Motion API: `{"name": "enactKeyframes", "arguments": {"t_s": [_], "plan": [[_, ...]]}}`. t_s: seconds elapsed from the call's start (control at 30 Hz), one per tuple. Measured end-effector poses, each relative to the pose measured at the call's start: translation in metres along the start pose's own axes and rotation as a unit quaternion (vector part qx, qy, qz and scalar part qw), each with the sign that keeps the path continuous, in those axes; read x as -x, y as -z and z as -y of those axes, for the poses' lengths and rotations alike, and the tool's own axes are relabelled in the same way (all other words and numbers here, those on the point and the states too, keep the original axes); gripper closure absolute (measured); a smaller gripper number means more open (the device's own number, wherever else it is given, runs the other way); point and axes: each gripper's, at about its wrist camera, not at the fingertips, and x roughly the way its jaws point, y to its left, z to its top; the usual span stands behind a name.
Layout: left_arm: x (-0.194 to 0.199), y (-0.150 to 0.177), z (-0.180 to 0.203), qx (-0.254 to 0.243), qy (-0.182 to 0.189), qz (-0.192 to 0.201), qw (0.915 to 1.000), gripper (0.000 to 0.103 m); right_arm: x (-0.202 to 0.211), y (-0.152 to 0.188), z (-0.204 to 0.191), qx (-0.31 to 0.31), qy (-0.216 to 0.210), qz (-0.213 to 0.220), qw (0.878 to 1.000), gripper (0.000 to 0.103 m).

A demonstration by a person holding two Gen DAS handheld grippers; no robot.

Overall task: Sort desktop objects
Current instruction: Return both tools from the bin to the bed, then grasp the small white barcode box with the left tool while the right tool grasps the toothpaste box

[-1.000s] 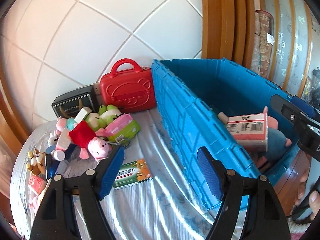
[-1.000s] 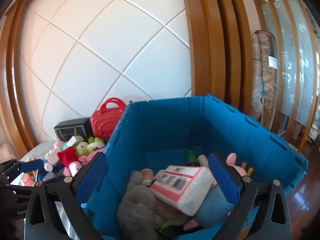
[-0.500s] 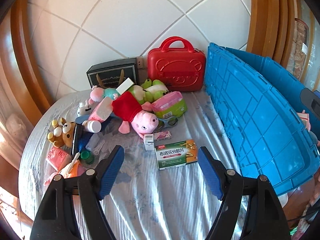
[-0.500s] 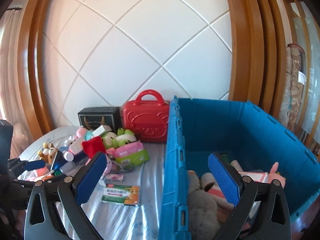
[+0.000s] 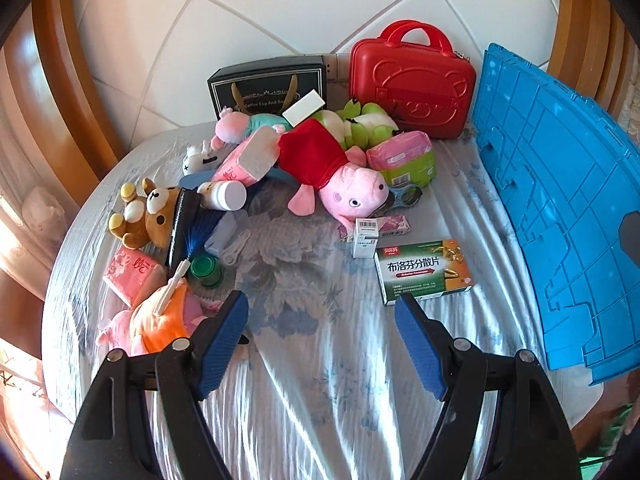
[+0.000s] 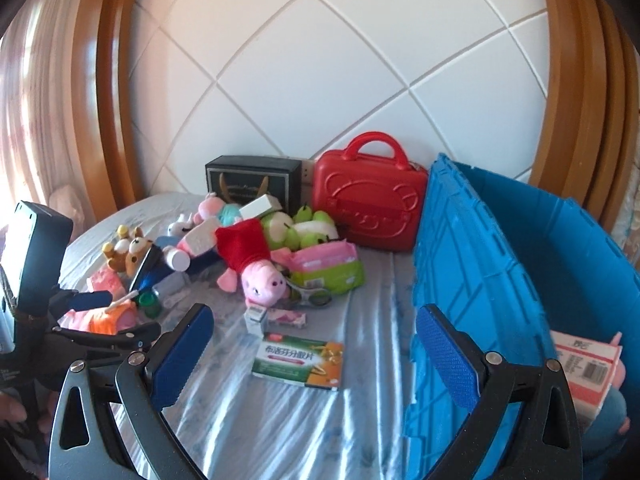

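Now both cameras face the cluttered tabletop, where a second ago they looked into the blue crate [image 6: 480, 264]. From the left wrist only the crate's outer wall shows at the right edge; from the right wrist a strip of its inside remains, with a pink-and-white packet [image 6: 584, 364] lying in it.

The left gripper [image 5: 322, 320] has its jaws apart with nothing between them, over bare patterned cloth just short of the green-and-orange medicine box [image 5: 424, 271]. The right gripper [image 6: 312, 344] also stands apart and empty, that same box lying between its fingers in the picture, though whether it hangs above it or short of it I cannot tell.

Behind sit a small white carton [image 5: 366, 232], a pink pig plush [image 5: 340, 176], a bear plush [image 5: 148, 216], a white bottle [image 5: 224, 195], a black box [image 5: 268, 84] and a red case [image 5: 412, 88], all unmoved.
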Motion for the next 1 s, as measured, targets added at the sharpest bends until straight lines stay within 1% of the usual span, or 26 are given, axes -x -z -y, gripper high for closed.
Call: {"name": "enactKeyframes", "arguments": {"t_s": [0.1,0.23,0.5,0.7,0.9,1.0], "plan": [[-0.018,-0.001,-0.005,0.004,0.0,-0.017,0.9998,0.028,-0.021,0.005,-0.01,0.008,-0.009,-0.024,1.0,0.0],[-0.042,-0.004,-0.006,0.006,0.003,-0.037,0.9993,0.028,-0.049,0.012,-0.011,0.007,-0.018,-0.055,0.998,0.0],[-0.096,-0.01,0.008,-0.013,0.01,-0.089,0.9959,0.028,-0.113,0.031,0.002,-0.015,-0.022,-0.125,0.992,0.0],[-0.148,-0.015,0.021,-0.031,0.025,-0.13,0.9908,0.028,-0.157,0.04,0.012,-0.028,-0.018,-0.167,0.985,0.0],[-0.195,-0.025,0.041,-0.052,0.04,-0.145,0.9873,0.028,-0.2,0.052,0.025,-0.043,-0.003,-0.207,0.977,0.0],[-0.214,-0.032,0.049,-0.059,0.048,-0.146,0.9864,0.028,-0.218,0.057,0.035,-0.056,0.006,-0.223,0.973,0.0]]}}
